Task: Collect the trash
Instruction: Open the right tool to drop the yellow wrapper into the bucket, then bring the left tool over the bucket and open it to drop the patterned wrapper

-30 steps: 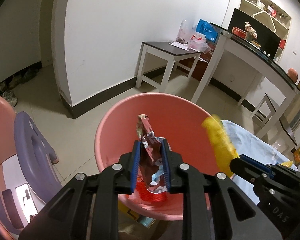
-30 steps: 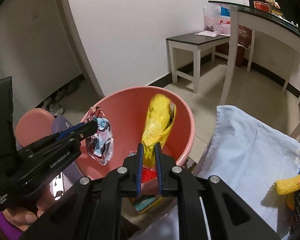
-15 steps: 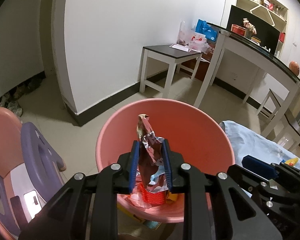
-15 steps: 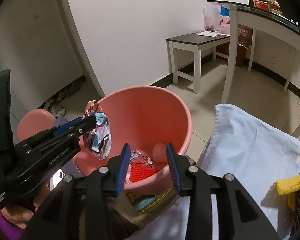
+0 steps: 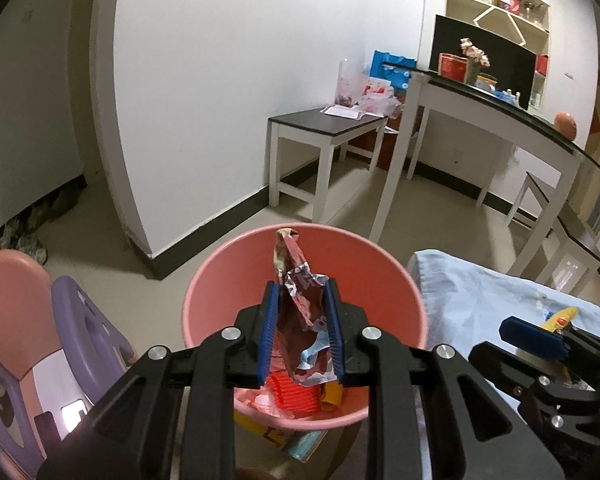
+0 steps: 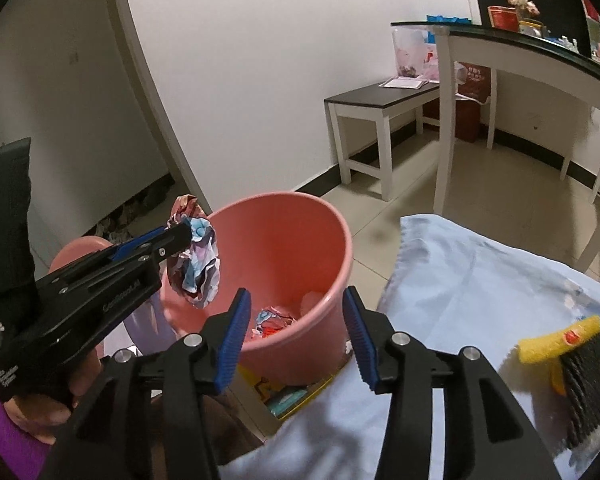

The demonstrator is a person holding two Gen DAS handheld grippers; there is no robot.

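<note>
My left gripper [image 5: 301,330] is shut on a crumpled foil snack wrapper [image 5: 300,308] and holds it over the near rim of the pink bucket [image 5: 380,276]. The wrapper [image 6: 198,268] and left gripper [image 6: 180,238] also show in the right wrist view, above the bucket's left rim [image 6: 276,204]. Red and yellow wrappers [image 5: 300,394] lie in the bucket's bottom. My right gripper [image 6: 298,338] is open and empty, in front of the bucket and above the edge of the light blue cloth [image 6: 480,292]. A yellow wrapper [image 6: 560,340] lies on the cloth at the right.
A pink and purple child's chair [image 5: 40,320] stands left of the bucket. A flat box [image 6: 284,392] lies under the bucket. A low dark-topped white table [image 5: 324,128] and a tall glass-topped table [image 5: 500,112] stand behind. A dark ribbed object [image 6: 584,384] lies beside the yellow wrapper.
My right gripper opened and dropped the yellow wrapper into the bucket, then drew back toward the cloth. My left gripper kept hold of the foil wrapper and pulled back slightly.
</note>
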